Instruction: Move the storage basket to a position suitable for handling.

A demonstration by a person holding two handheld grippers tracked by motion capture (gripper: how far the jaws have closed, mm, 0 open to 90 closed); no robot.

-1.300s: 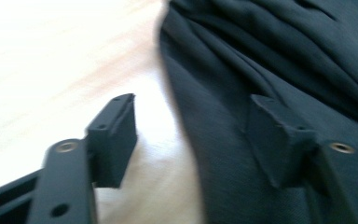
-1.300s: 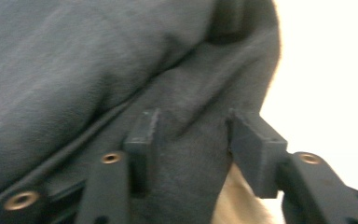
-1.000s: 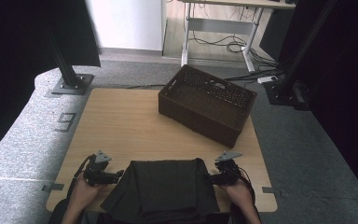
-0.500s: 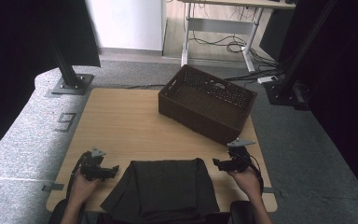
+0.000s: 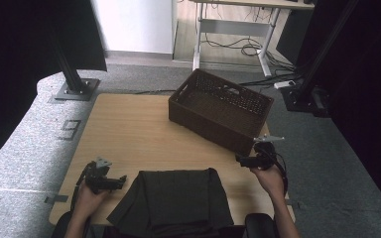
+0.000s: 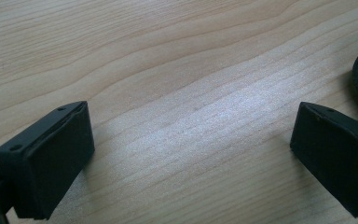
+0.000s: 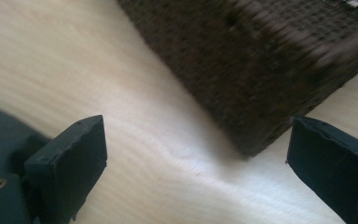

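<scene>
From above I see the dark folded cloth (image 5: 176, 198) lying at the desk's (image 5: 129, 134) near edge, between my left gripper (image 5: 116, 182) and right gripper (image 5: 242, 160). My right gripper view adds the wicker basket's (image 7: 256, 70) corner close ahead (blurred). Both sets of fingers stand apart, nothing between; the right's have just been opening. A second ago both grippers flanked the cloth's corners; the right has since lifted toward the basket.
</scene>
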